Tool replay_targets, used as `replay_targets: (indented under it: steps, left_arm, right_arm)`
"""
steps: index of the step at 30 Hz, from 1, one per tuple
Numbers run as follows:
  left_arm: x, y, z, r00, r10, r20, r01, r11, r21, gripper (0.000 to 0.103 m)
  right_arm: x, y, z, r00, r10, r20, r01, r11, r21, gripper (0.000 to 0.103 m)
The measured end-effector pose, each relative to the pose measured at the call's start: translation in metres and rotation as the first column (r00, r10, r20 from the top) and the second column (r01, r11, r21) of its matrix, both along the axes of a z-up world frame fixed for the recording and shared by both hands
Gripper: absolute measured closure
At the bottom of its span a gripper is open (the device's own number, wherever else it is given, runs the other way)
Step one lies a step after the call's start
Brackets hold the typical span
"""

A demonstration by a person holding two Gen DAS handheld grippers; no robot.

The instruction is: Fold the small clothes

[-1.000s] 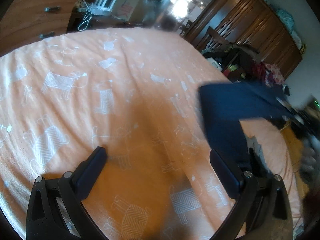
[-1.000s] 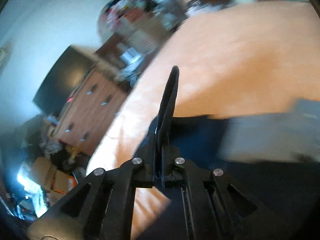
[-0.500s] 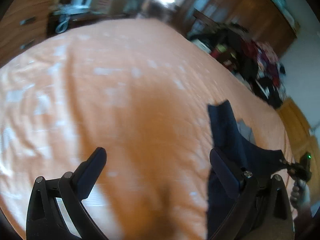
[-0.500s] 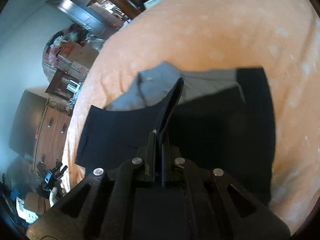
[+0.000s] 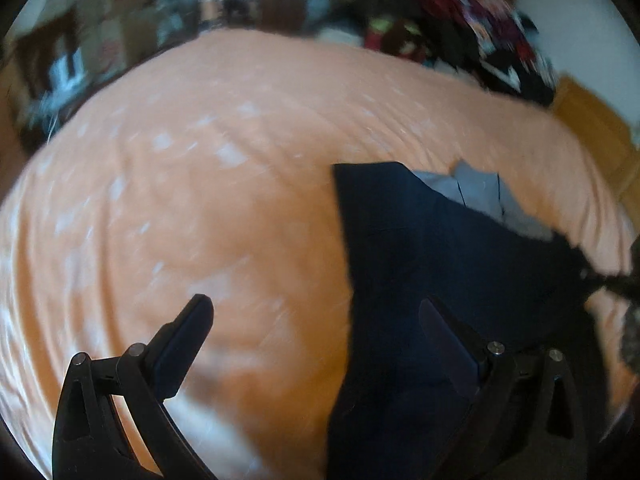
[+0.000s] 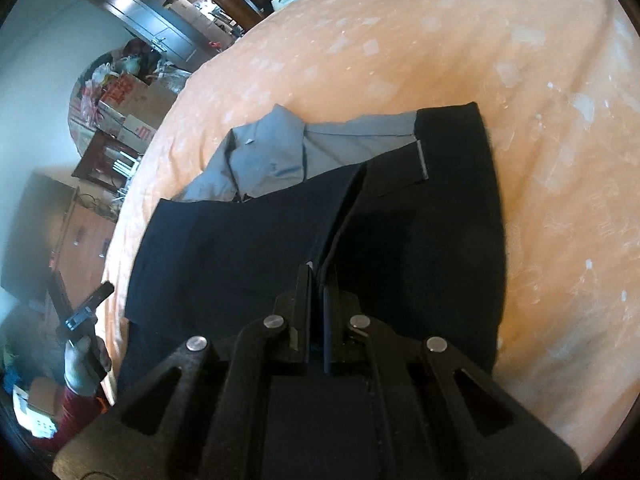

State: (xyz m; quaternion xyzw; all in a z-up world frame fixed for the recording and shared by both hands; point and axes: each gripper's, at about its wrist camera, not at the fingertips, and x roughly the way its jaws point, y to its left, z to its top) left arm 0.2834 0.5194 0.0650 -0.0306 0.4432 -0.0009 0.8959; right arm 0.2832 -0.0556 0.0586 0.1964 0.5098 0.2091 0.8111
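Note:
A dark navy garment (image 6: 420, 240) hangs and drapes over the orange bedspread (image 6: 440, 40), its far part resting on the bed. My right gripper (image 6: 318, 280) is shut on a fold of its near edge. A grey garment (image 6: 272, 152) lies partly under the navy one. In the left wrist view the navy garment (image 5: 432, 248) fills the right side, with the grey garment (image 5: 480, 192) peeking out behind it. My left gripper (image 5: 316, 328) is open and holds nothing; its right finger (image 5: 448, 352) is in front of the navy cloth, its left finger (image 5: 184, 344) over bare bedspread.
The orange bedspread (image 5: 200, 200) with pale animal prints spreads wide to the left. A heap of clothes (image 5: 480, 48) sits beyond the bed's far edge. Wooden drawers (image 6: 80, 236) and cardboard boxes (image 6: 128, 108) stand past the bed. A gloved hand (image 6: 80, 364) holds the left gripper.
The right gripper has carried the navy garment over and lowered it onto the bed across the grey one. The left gripper, still open, has swung right toward the garment.

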Motion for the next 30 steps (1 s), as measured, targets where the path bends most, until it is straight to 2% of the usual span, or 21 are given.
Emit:
replay_targets:
  steps: [1,2,3,4,6,7,8,9,12,13,14,16,19,20,23,25,28,30]
  left_arm:
    - [0.009,-0.011,-0.013,0.999,-0.013,-0.034,0.016,0.997,0.074,0.001]
    - [0.014,-0.016,-0.027,0.997,-0.025,-0.079,0.033,0.995,0.099,0.001]
    - [0.02,-0.022,-0.05,0.986,-0.049,-0.161,0.068,0.991,0.116,0.002]
    - [0.02,-0.026,-0.064,0.979,-0.063,-0.195,0.089,0.988,0.128,0.003]
    - [0.016,-0.021,-0.064,0.984,-0.059,-0.167,0.077,0.991,0.106,0.002]
    - [0.015,-0.017,-0.057,0.986,-0.05,-0.156,0.064,0.994,0.089,0.007]
    - [0.011,-0.012,-0.045,0.992,-0.035,-0.117,0.043,0.997,0.067,0.021]
    - [0.007,-0.008,-0.034,0.996,-0.026,-0.08,0.029,0.999,0.041,0.027]
    - [0.005,0.007,0.005,0.997,0.027,0.069,-0.027,1.0,-0.013,0.027]
    - [0.014,0.01,0.012,0.994,0.033,0.101,-0.031,0.999,-0.026,0.022]
    - [0.029,0.008,0.01,0.996,0.025,0.09,-0.023,1.0,-0.018,0.016]
    - [0.056,-0.002,-0.004,0.998,0.002,0.055,-0.003,1.0,0.021,0.017]
    - [0.095,-0.019,-0.063,0.991,-0.049,-0.124,0.063,0.991,0.114,0.017]
    - [0.094,-0.022,-0.072,0.991,-0.056,-0.124,0.074,0.987,0.143,0.016]
    - [0.078,-0.022,-0.058,0.991,-0.066,-0.115,0.083,0.987,0.141,0.017]
    - [0.055,-0.021,-0.054,0.988,-0.103,-0.111,0.118,0.983,0.139,0.018]
    - [0.002,-0.025,-0.057,0.974,-0.191,-0.124,0.211,0.963,0.171,0.017]
    - [-0.027,-0.02,-0.051,0.973,-0.195,-0.122,0.215,0.96,0.179,0.017]
  right_arm:
    - [-0.001,-0.003,-0.002,1.0,-0.009,0.0,0.009,1.0,0.002,0.1]
    - [-0.001,-0.008,-0.006,1.0,-0.022,-0.003,0.022,1.0,0.003,0.1]
    - [-0.002,-0.01,-0.009,1.0,-0.027,-0.004,0.027,1.0,-0.013,0.099]
    - [-0.003,-0.011,-0.013,1.0,-0.029,-0.01,0.029,0.999,-0.045,0.099]
    - [-0.006,-0.011,-0.017,0.999,-0.016,-0.032,0.013,0.995,-0.098,0.097]
    - [-0.009,-0.01,-0.015,0.999,-0.003,-0.037,-0.002,0.992,-0.126,0.097]
    - [-0.014,-0.011,-0.006,1.0,-0.001,-0.013,-0.001,0.986,-0.167,0.097]
    - [-0.017,-0.012,0.0,1.0,-0.006,0.005,0.007,0.983,-0.183,0.095]
    - [-0.02,-0.014,0.029,0.994,-0.041,0.1,0.055,0.988,-0.143,0.089]
    - [-0.013,-0.007,0.033,0.993,-0.026,0.114,0.041,0.991,-0.126,0.089]
    - [-0.002,0.007,0.031,0.993,0.004,0.115,0.011,0.992,-0.124,0.089]
    - [0.016,0.029,0.018,0.995,0.045,0.089,-0.035,0.993,-0.111,0.089]
    - [0.041,0.06,-0.037,0.993,0.101,-0.067,-0.11,0.982,-0.155,0.089]
    - [0.041,0.063,-0.051,0.988,0.107,-0.108,-0.124,0.979,-0.159,0.089]
    - [0.028,0.056,-0.043,0.992,0.097,-0.081,-0.109,0.982,-0.152,0.088]
    - [0.007,0.047,-0.032,0.993,0.113,-0.043,-0.118,0.981,-0.157,0.084]
    - [-0.025,0.036,-0.037,0.99,0.124,-0.059,-0.134,0.968,-0.213,0.082]
    - [-0.046,0.026,-0.036,0.991,0.113,-0.072,-0.128,0.962,-0.242,0.082]
